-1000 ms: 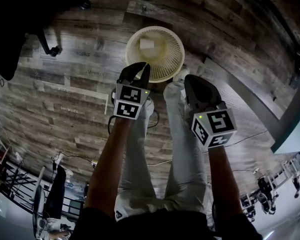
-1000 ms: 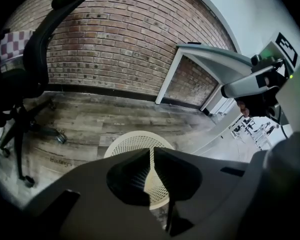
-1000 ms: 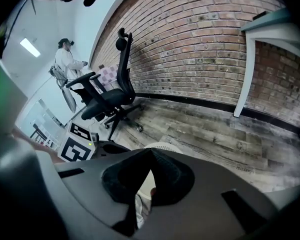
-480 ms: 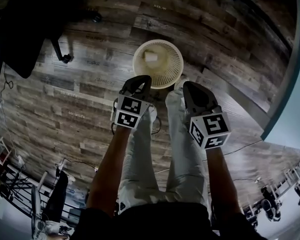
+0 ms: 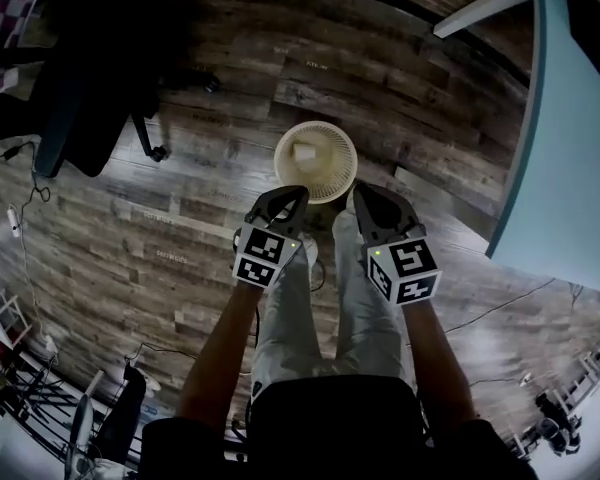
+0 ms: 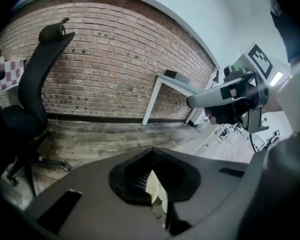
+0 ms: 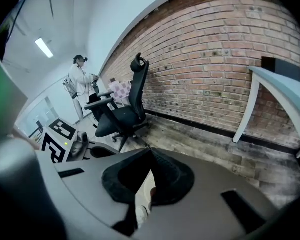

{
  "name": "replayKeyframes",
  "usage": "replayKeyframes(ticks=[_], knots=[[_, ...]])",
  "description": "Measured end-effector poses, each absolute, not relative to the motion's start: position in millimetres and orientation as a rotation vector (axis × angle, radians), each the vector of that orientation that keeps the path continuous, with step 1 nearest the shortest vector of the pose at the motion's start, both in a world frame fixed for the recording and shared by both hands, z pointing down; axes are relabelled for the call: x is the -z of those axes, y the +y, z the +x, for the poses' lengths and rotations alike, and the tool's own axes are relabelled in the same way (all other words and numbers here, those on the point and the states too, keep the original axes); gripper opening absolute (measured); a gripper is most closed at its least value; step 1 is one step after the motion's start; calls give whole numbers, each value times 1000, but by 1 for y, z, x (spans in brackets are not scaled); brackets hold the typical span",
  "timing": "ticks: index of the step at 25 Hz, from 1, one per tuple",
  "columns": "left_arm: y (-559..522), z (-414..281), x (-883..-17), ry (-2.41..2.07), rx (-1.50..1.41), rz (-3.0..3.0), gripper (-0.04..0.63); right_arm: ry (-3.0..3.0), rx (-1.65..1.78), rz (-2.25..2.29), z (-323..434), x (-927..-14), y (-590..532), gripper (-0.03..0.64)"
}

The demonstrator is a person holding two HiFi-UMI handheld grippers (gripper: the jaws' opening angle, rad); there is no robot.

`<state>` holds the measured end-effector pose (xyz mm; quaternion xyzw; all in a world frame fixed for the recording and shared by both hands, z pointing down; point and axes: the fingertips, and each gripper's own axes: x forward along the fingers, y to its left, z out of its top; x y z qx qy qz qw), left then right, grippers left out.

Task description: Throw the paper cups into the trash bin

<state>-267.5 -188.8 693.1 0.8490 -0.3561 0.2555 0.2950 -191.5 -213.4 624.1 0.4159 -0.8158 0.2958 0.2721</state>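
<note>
1. The trash bin [image 5: 342, 168] stands on the wooden floor [image 5: 180, 218] just beyond the person's feet, mouth up for drops
2. Left gripper [image 5: 288, 194] and right gripper [image 5: 361, 192] hover on its near side, jaws clenched empty, apparently done dropping
3. One paper cup [image 5: 305, 153] lies inside the bin

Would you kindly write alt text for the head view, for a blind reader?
A person holds the left hand-held gripper and right hand-held gripper, both shut and empty, toward a trash bin holding a paper cup.

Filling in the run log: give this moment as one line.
paper cup: inside trash bin | left gripper: shut, empty | right gripper: shut, empty
</note>
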Motion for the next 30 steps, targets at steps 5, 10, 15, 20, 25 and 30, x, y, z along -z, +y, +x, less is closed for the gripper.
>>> replayKeyframes(ticks=[5,10,15,20,25,30], knots=[[-192,-270,-638,-985,-620,2294,9,-2219,-752,1139,-191,-579,-216,5],[-181,-273,-592,-967,-590,2334,9,-2254,-696,1132,-198,-532,-217,5],[-178,-273,-529,-937,-451,2418,9,-2307,-634,1142,-210,-484,-224,5],[-173,-286,-477,-980,-275,2464,9,-2374,-476,1072,-235,-446,-212,5],[-168,-293,-433,-995,-139,2499,9,-2412,-458,1086,-245,-420,-205,5],[-168,-306,-397,-1028,-74,2558,9,-2449,-460,1137,-252,-396,-200,5]])
